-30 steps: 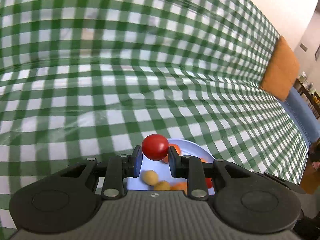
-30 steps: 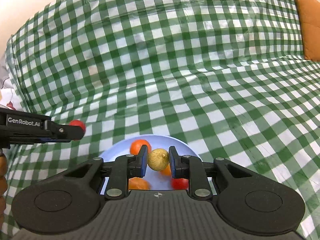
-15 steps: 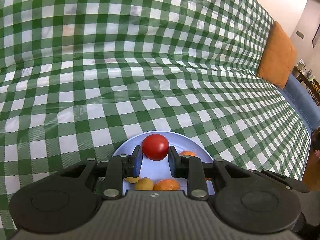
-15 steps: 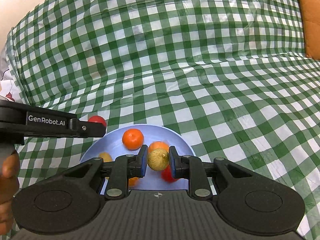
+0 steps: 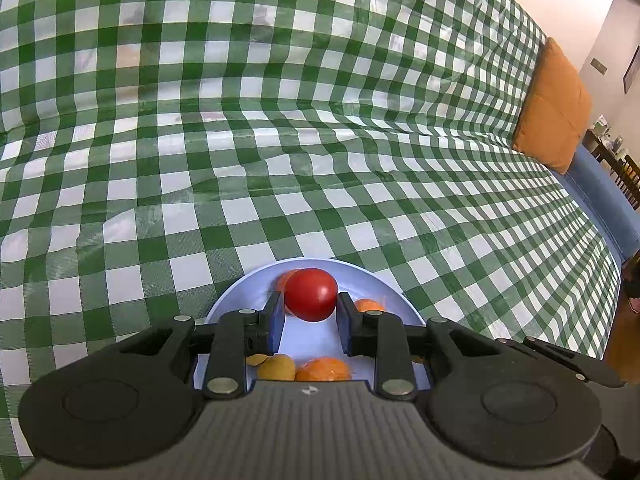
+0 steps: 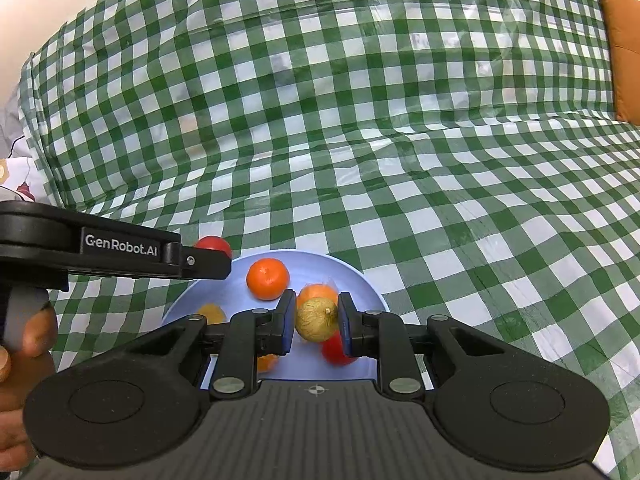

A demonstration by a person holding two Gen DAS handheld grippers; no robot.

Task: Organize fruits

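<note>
Holding a fruit apiece above the pale blue plate (image 6: 360, 276), both grippers sit at the bottom centre of their own views. The left gripper (image 5: 310, 314) pinches a red tomato (image 5: 310, 294) between its blue-padded fingers, though the right-hand pad looks barely in contact, so that grip may be light. The right gripper (image 6: 316, 322) clamps a yellowish round fruit (image 6: 317, 319) squarely between both pads. Lower centre of the right wrist view shows the plate already carrying an orange mandarin (image 6: 267, 279), a second orange fruit (image 6: 316, 292) just behind the held one, a red fruit (image 6: 334, 350) below it, and more pieces partly hidden by the gripper body. The main risk, as I judge it, is crowding: dropping either fruit from height onto round neighbours could send it rolling over the shallow rim onto the green checked cloth (image 6: 440, 140), which is wrinkled and slopes. Both tools also converge on the same plate, the left one reaching in from the left edge of the right view, so they could knock each other. Lowering close and releasing one at a time would reduce that.
</note>
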